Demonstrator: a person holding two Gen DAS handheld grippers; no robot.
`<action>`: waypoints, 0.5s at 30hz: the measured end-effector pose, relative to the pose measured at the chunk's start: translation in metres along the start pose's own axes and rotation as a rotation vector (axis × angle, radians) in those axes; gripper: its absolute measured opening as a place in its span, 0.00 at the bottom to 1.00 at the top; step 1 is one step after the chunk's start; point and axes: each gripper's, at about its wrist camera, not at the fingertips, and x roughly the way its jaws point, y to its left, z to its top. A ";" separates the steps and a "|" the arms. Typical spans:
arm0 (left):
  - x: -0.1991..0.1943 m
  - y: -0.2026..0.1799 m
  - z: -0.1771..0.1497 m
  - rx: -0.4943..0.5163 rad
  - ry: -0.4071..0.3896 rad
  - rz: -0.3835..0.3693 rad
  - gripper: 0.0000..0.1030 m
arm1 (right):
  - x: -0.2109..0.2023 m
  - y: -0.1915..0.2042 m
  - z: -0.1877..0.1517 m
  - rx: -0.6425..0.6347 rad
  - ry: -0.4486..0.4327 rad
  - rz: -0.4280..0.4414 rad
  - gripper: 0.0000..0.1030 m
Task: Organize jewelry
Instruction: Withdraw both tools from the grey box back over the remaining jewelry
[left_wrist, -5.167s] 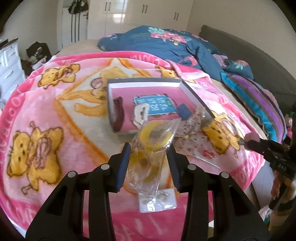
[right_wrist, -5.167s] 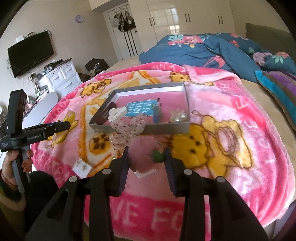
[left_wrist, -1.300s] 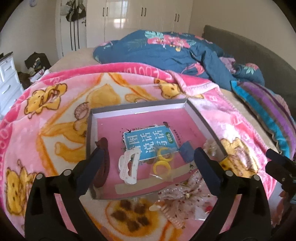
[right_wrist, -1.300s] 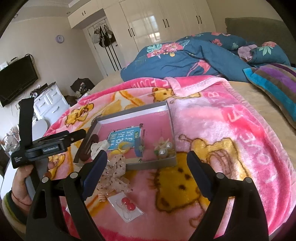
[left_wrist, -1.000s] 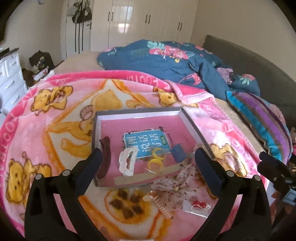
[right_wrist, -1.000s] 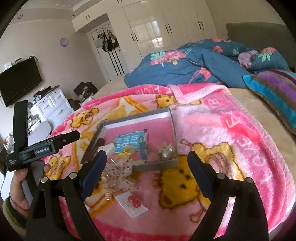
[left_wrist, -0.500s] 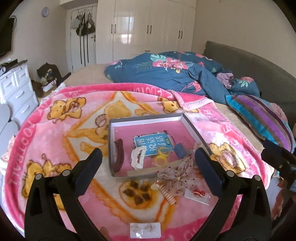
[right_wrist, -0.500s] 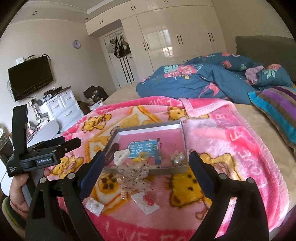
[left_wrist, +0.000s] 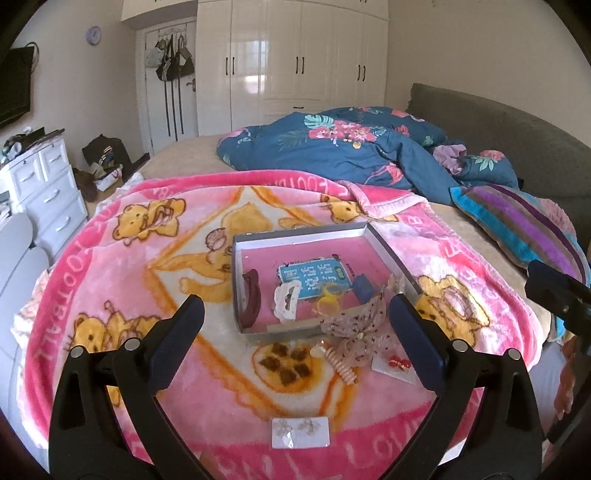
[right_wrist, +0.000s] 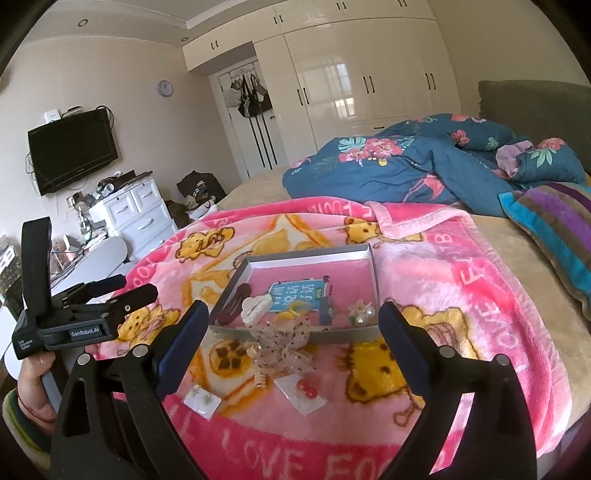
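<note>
A grey box (left_wrist: 255, 240) (right_wrist: 373, 269) with a pink floor lies on the pink bear blanket (left_wrist: 110, 266). It holds a dark red clip (left_wrist: 251, 299), a white clip (left_wrist: 286, 299), yellow rings in a bag (left_wrist: 328, 301), a blue card (left_wrist: 314, 275) and pearl earrings (right_wrist: 360, 314). In front of the box lie a sheer bow (left_wrist: 354, 332) (right_wrist: 282, 341), a red earring packet (left_wrist: 397, 363) (right_wrist: 304, 391) and a clear earring card (left_wrist: 301, 428) (right_wrist: 203, 400). My left gripper (left_wrist: 295, 332) and right gripper (right_wrist: 291, 339) are both open, empty and held back above the blanket's near edge.
A blue floral duvet (left_wrist: 351, 147) is bunched at the back of the bed, with a striped pillow (left_wrist: 517, 221) to the right. White drawers (left_wrist: 44, 184) stand at the left. A hand (right_wrist: 33, 384) holds the left gripper at the bed's left side.
Both grippers let go of their items, the yellow rings bag and a pink fluffy piece, opened wide, and pulled back and up from the box. The rings now lie in the box.
</note>
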 end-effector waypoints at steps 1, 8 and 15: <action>-0.001 -0.001 -0.002 0.004 0.001 0.002 0.91 | -0.001 0.001 -0.001 -0.001 0.001 0.001 0.90; -0.004 -0.004 -0.017 0.024 0.026 0.016 0.91 | -0.006 0.003 -0.006 -0.002 0.009 0.009 0.90; -0.003 -0.006 -0.035 0.050 0.064 0.037 0.91 | -0.004 0.004 -0.012 0.000 0.023 0.020 0.90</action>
